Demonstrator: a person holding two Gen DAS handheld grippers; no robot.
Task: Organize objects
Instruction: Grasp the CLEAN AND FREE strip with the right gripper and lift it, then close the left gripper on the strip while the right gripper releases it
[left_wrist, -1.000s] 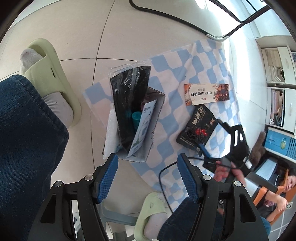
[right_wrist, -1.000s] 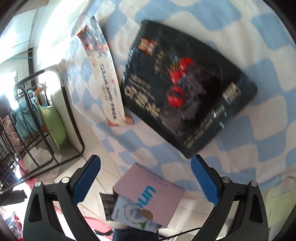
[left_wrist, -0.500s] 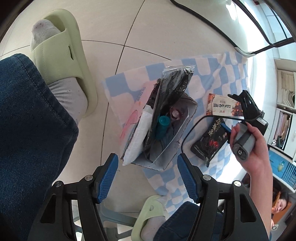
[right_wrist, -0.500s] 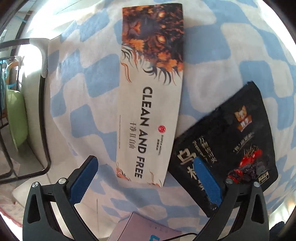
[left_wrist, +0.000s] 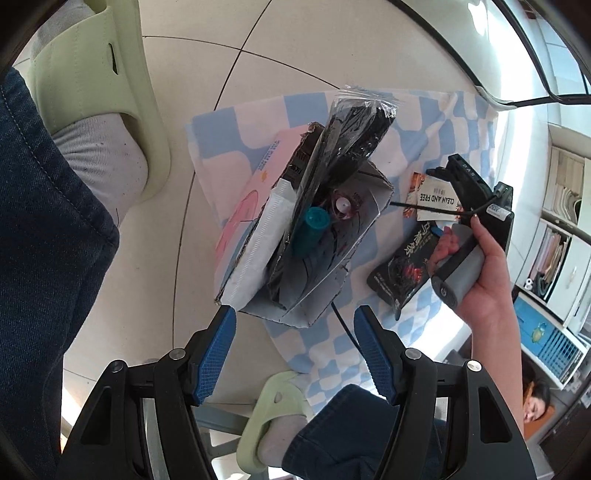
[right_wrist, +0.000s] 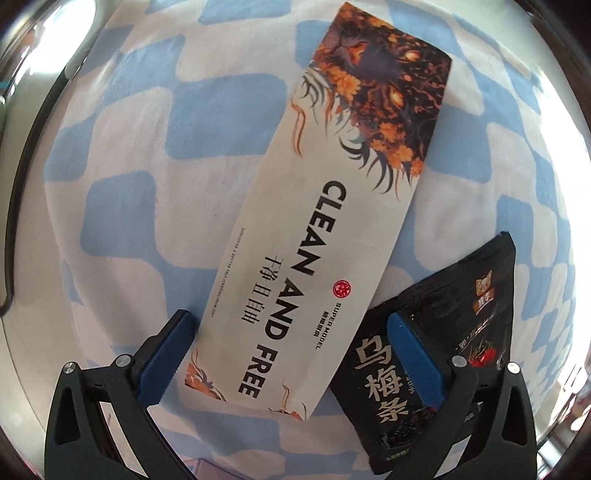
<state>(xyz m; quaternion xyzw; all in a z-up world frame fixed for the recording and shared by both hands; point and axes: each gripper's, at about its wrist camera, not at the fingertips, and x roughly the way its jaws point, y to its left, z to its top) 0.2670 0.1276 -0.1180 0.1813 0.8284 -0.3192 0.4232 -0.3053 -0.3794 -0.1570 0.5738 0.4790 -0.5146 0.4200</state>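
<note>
Right fingers (right_wrist: 288, 354): we see them spread wide and pointing straight down at the cloth, gripping nothing; the near end of the CLEAN AND FREE packet (right_wrist: 325, 236) sits in the gap between them.
Right finger contact: the left pad is just beside the packet's long edge, while the right pad hangs over the corner of the black plum-strip pouch (right_wrist: 436, 373); whether either pad touches, we cannot tell.
Packet axis: its long axis runs away from the fingers and leans to the right in the right wrist view, so the fingers bracket its narrow width near one short end.
Packet place: it lies flat on the blue-and-white checked cloth (right_wrist: 155, 110) on the floor, its near corner just beside or overlapping the pouch.
Nearer hand: we judge the right hand (left_wrist: 480, 266) to be the one for this pick; it is directly above the packet.
Left fingers (left_wrist: 295, 350): parted and empty, hovering in front of the cardboard box (left_wrist: 314, 240), apart from it.
Box: already crowded with a teal tube (left_wrist: 310, 230), a white pad and a black wrapped bundle (left_wrist: 347, 140) standing out of its top.
Our reading: closing now risks pinching the pouch corner along with the packet.
</note>
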